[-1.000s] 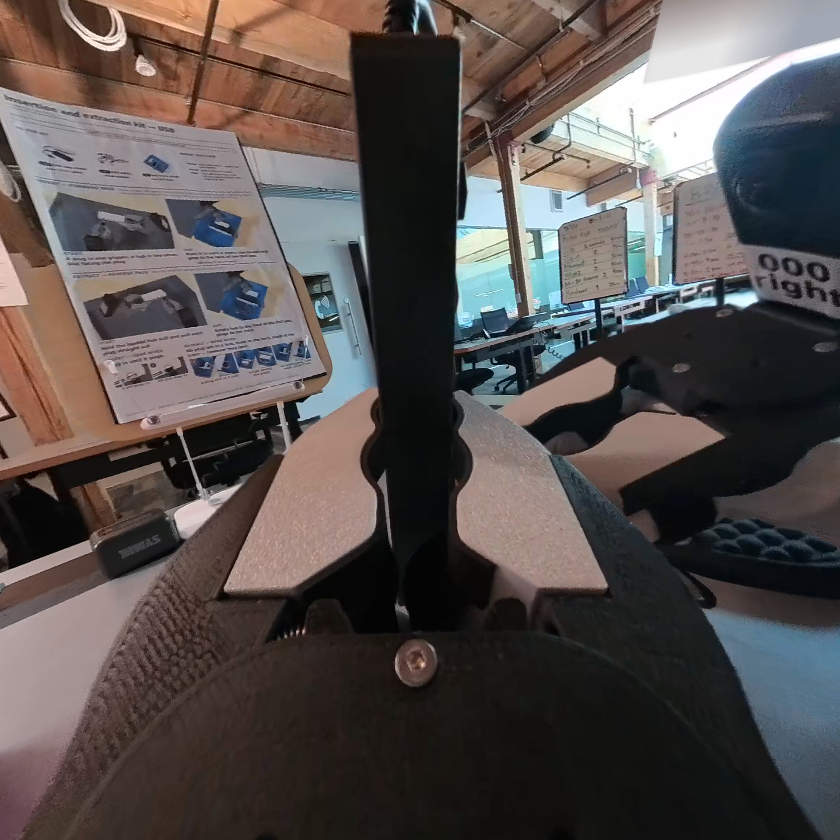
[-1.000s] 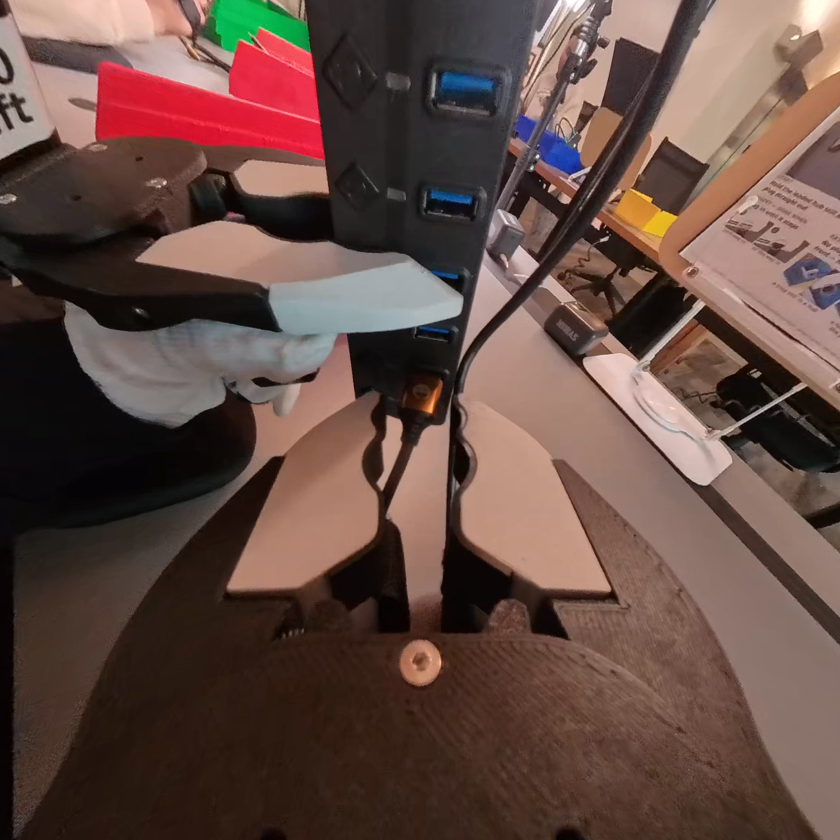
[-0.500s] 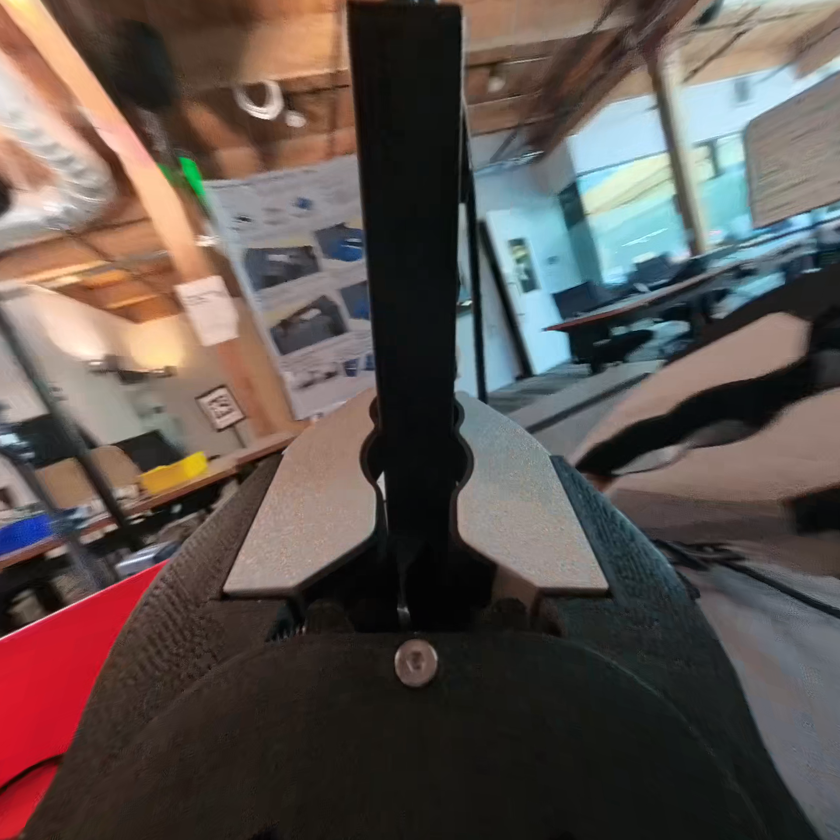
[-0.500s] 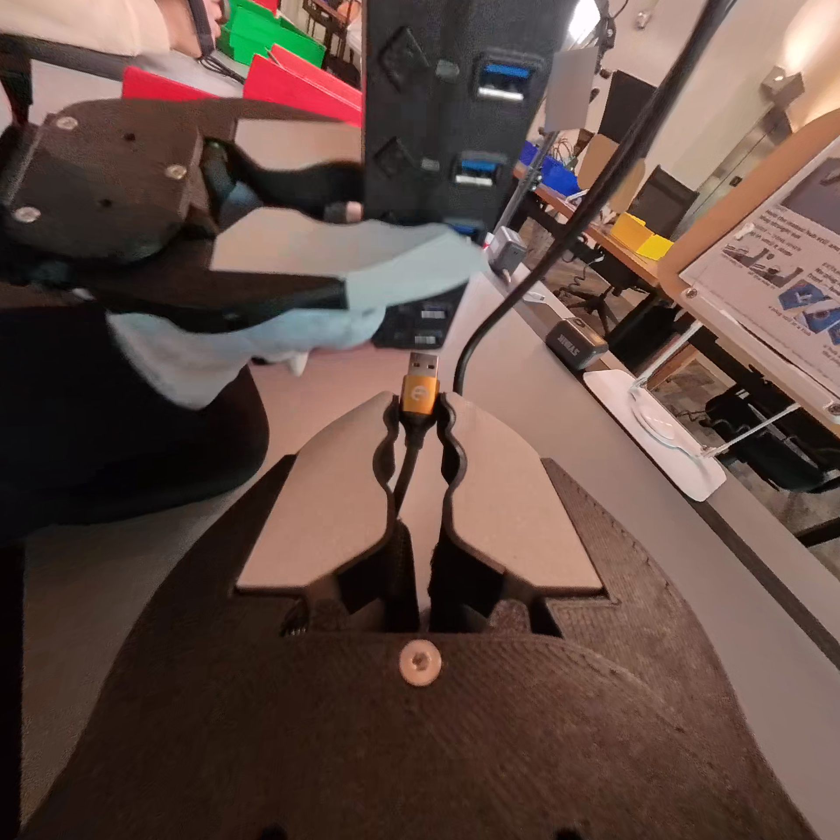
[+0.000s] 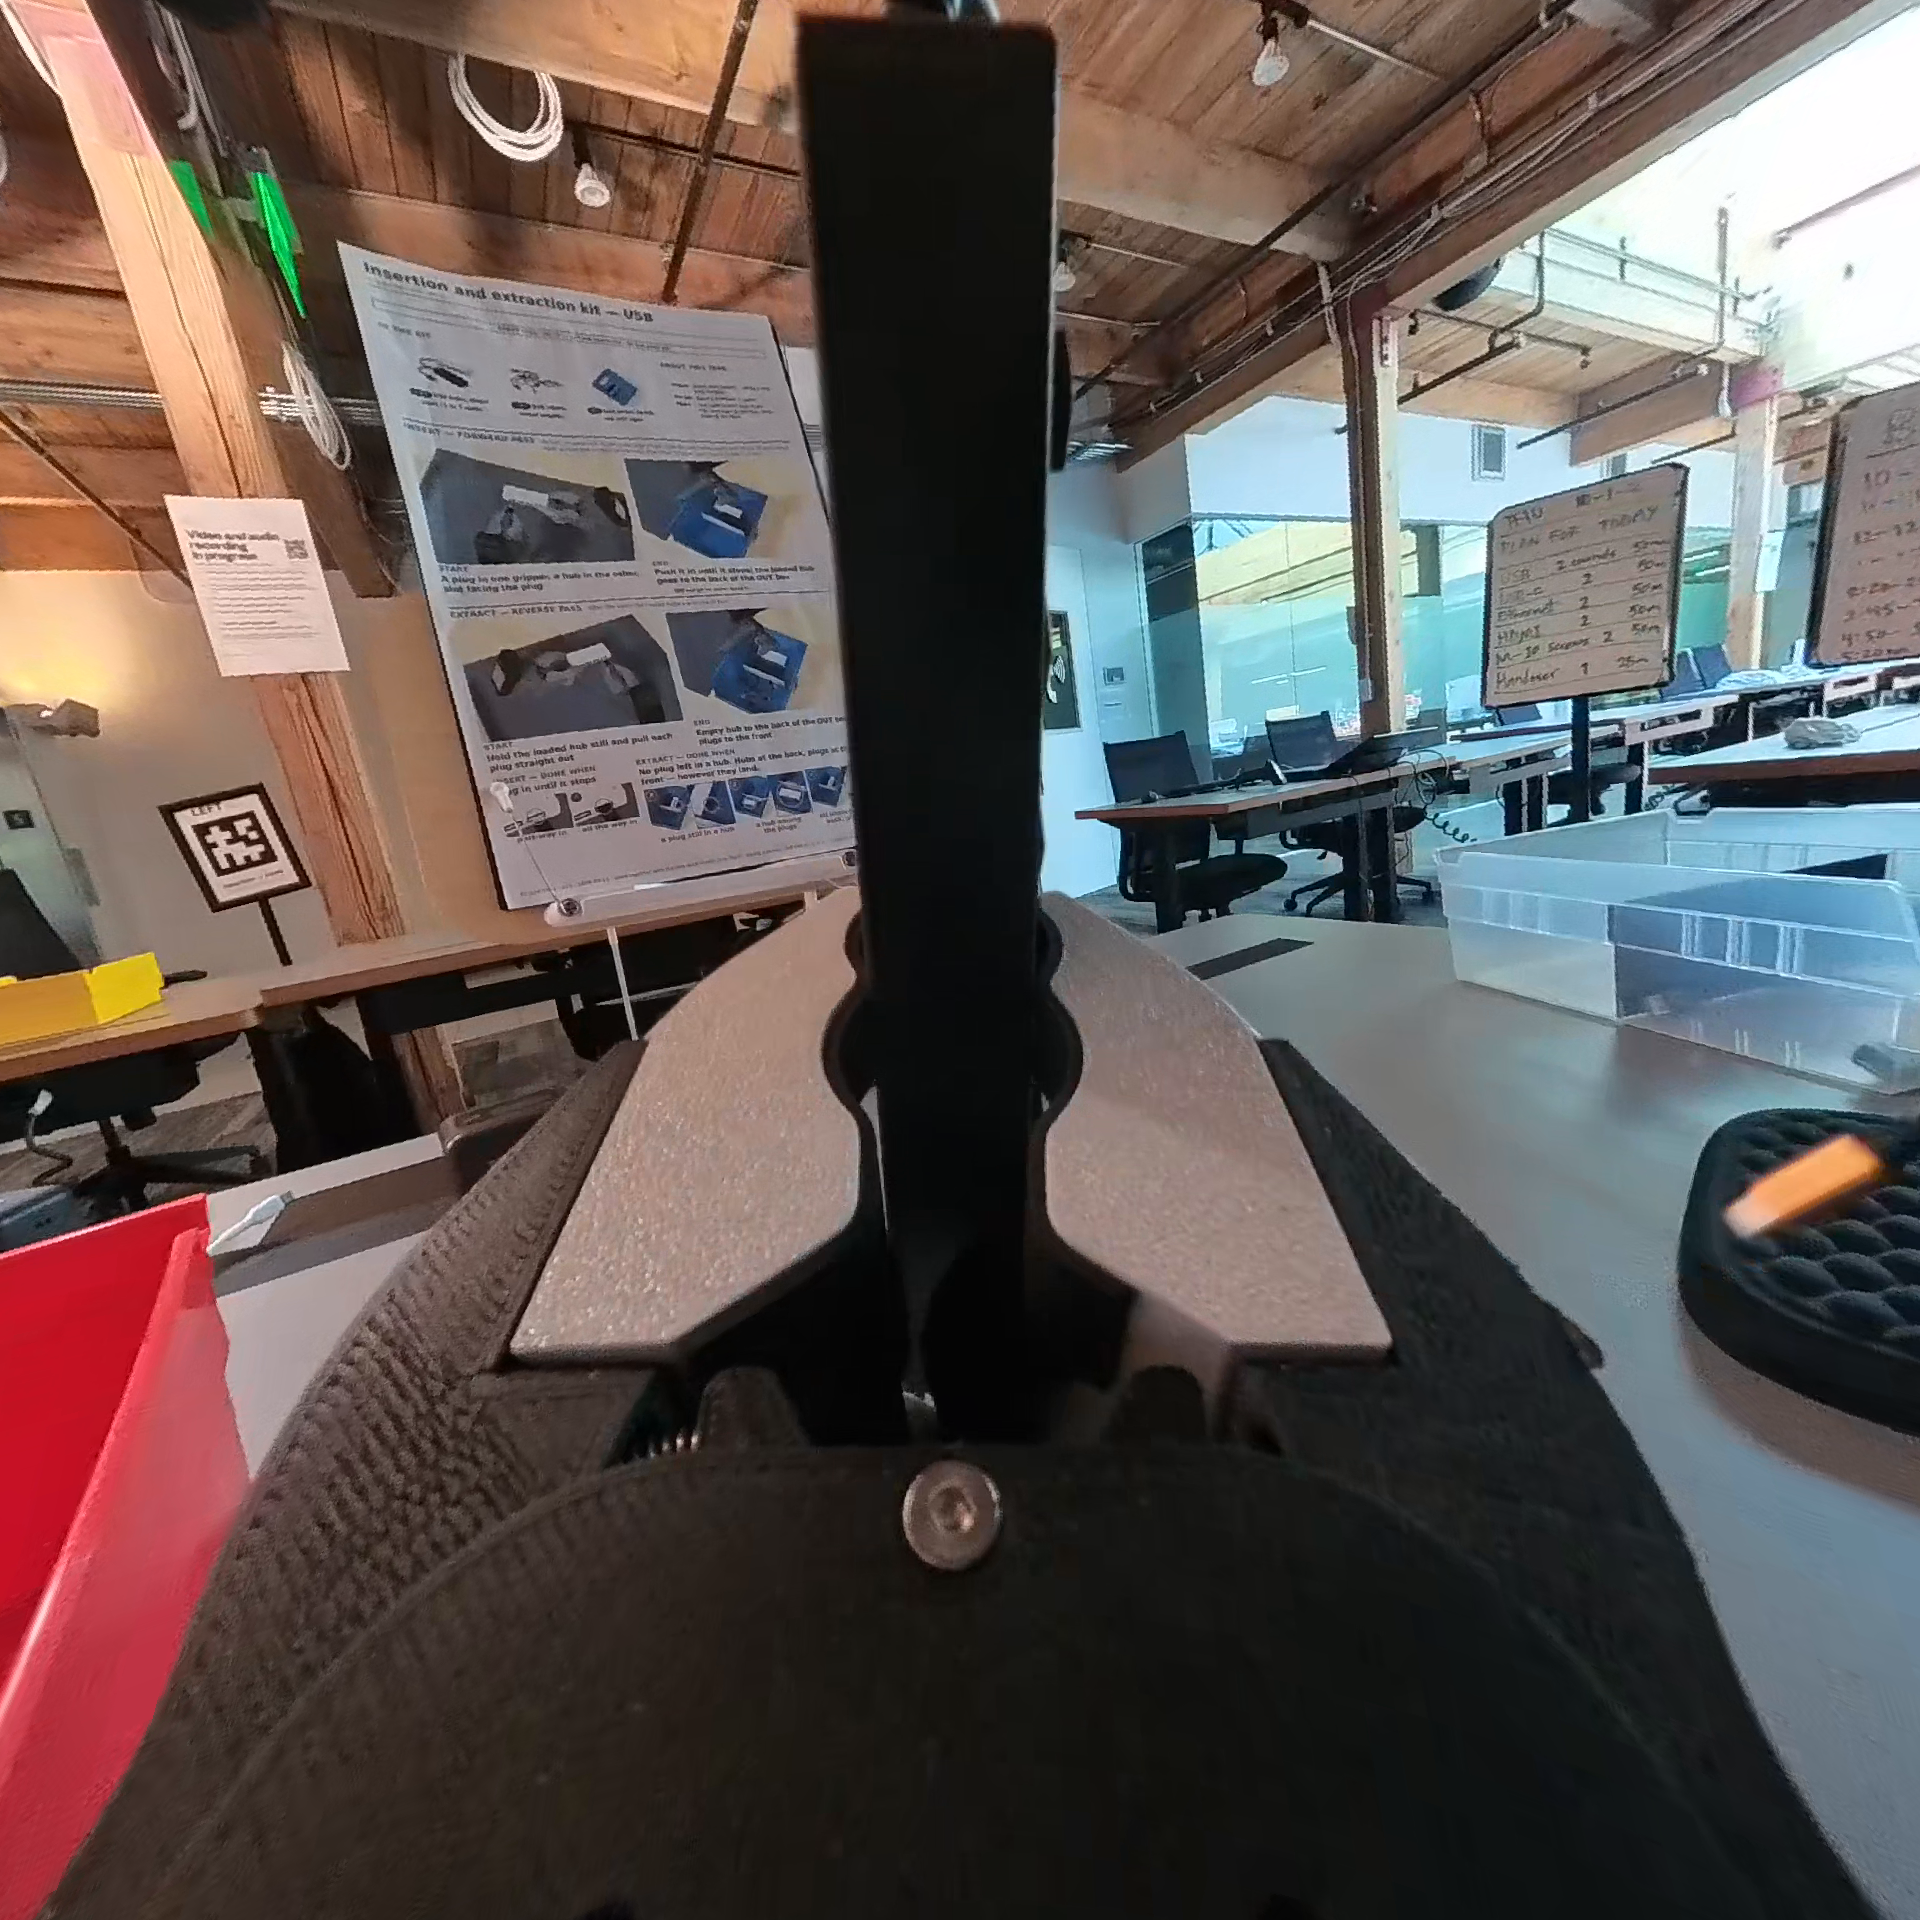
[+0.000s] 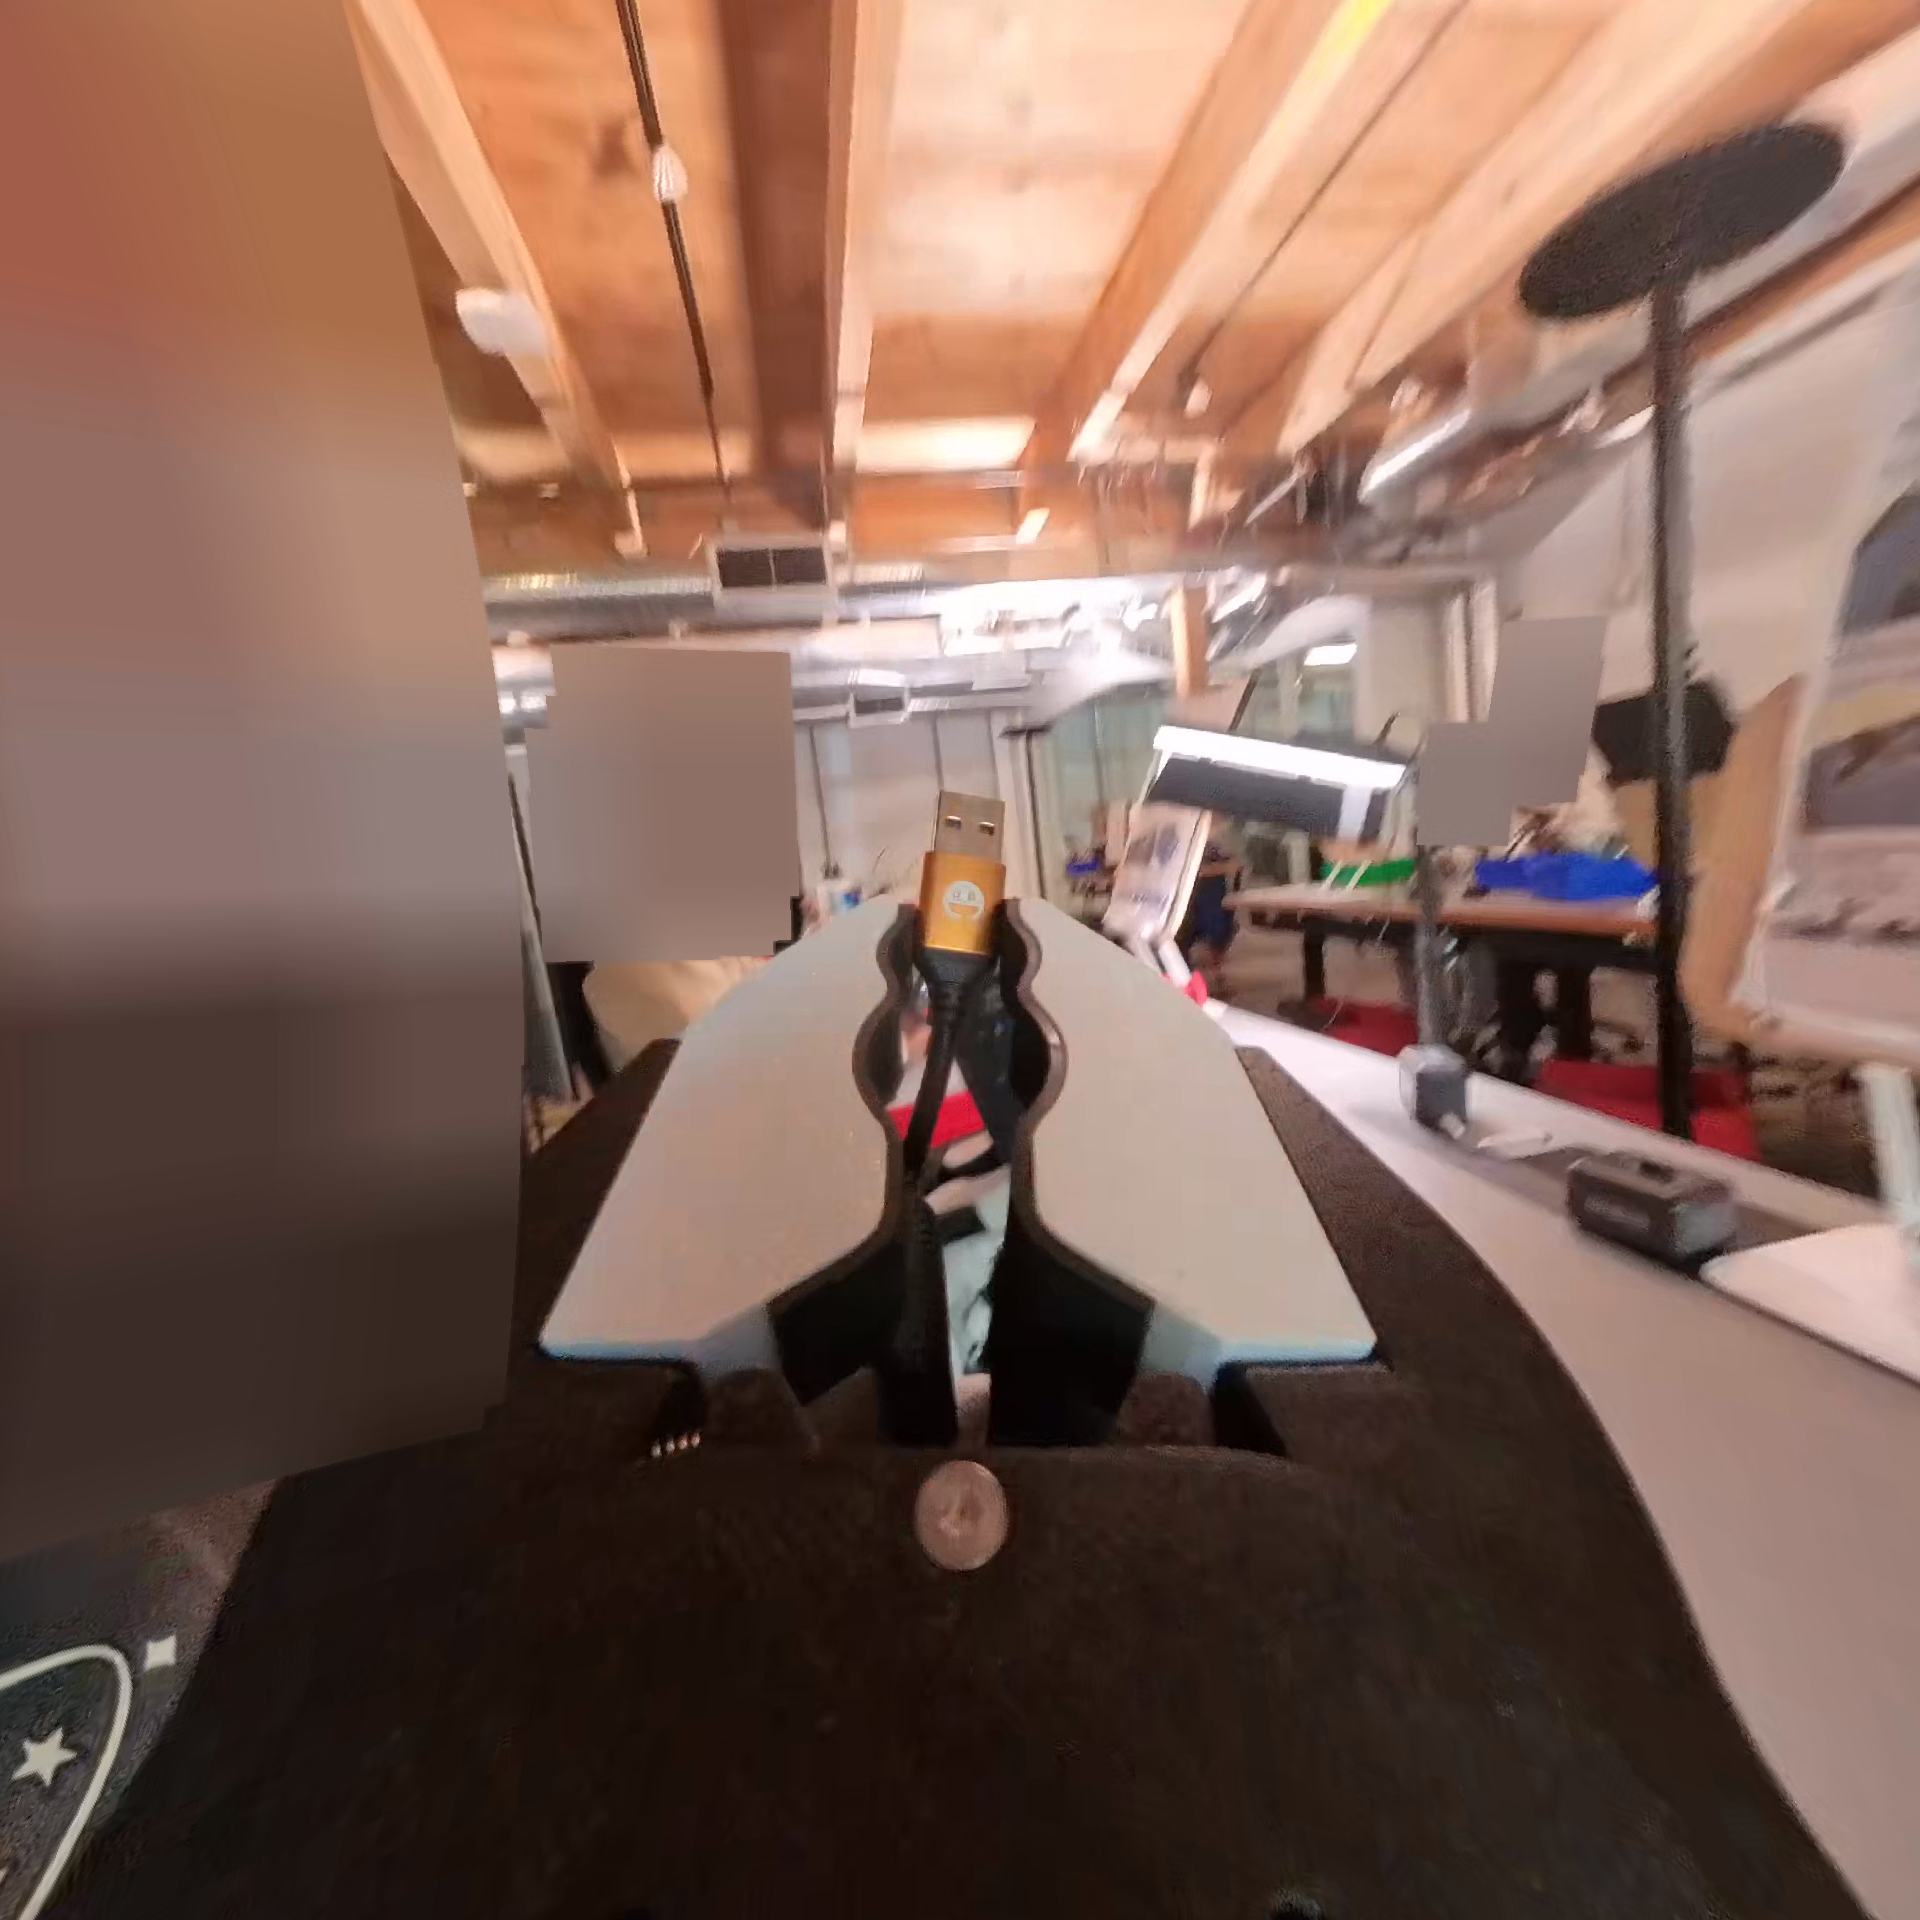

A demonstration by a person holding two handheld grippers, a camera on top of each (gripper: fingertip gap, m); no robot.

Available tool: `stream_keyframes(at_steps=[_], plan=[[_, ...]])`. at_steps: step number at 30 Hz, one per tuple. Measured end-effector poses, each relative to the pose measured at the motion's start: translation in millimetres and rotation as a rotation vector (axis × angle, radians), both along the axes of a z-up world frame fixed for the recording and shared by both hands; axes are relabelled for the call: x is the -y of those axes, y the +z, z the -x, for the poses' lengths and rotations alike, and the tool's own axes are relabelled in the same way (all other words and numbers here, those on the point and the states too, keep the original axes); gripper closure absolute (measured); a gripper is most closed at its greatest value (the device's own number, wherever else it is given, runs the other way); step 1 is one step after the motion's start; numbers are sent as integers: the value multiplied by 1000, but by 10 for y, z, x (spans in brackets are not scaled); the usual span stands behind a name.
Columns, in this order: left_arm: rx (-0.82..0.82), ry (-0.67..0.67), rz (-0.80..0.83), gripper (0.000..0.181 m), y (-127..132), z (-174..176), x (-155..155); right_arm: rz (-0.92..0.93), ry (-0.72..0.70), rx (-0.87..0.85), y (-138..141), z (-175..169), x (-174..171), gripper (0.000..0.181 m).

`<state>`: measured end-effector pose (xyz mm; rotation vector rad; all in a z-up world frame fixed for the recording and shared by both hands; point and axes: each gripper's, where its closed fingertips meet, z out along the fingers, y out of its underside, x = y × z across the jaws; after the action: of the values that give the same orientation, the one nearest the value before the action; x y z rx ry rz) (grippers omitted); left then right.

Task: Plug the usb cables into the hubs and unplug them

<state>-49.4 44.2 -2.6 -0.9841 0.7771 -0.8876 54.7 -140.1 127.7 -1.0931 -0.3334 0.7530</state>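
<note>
My left gripper [image 5: 945, 935] is shut on a long black USB hub [image 5: 930, 520], which it holds upright and edge-on, so the ports are hidden. My right gripper [image 6: 961, 920] is shut on an orange USB plug [image 6: 961, 894]. The plug's metal tip points up and away, free of the hub, and its black cable [image 6: 925, 1195] hangs down between the fingers. In the left wrist view a blurred orange plug-like shape [image 5: 1808, 1195] shows over a black honeycomb pad [image 5: 1829, 1309] at the right edge. The hub is not in the right wrist view.
A red bin [image 5: 94, 1475] stands at my left and a clear plastic bin [image 5: 1662, 935] at the back right of the grey table [image 5: 1455, 1143]. An instruction poster [image 5: 613, 582] stands behind. A small black box [image 6: 1652, 1205] and a white stand base [image 6: 1829, 1278] lie on the table. Tip to tip, the grippers are about 25 cm apart.
The right gripper closed on the orange plug, pulled it out of the hub, then swung up and away. The left gripper turned with the hub; the right gripper left its view.
</note>
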Motion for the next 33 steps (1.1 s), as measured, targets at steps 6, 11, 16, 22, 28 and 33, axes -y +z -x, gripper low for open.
stream_keyframes(at_steps=[6, 11, 16, 22, 28, 33], plan=[[-18, -16, -20, 156, -10, -32, 44, -164, -540, 46, 309, -978, 594, 166], [-25, -18, -26, 156, -15, -39, 56, -308, -1165, 74, 315, -2046, 1332, 166], [-33, -21, -27, 156, -25, -47, 64, -208, -1380, 66, -259, -2970, 1432, 166], [-37, -23, -23, 156, -32, -45, 60, 448, -1404, 128, -1437, -3635, 958, 165], [-37, -38, -25, 156, -30, -51, 86, 284, -1325, 29, -1152, -3476, 797, 166], [-37, -42, -24, 156, -30, -49, 91, -193, -1286, 239, -366, -2826, 949, 166]])
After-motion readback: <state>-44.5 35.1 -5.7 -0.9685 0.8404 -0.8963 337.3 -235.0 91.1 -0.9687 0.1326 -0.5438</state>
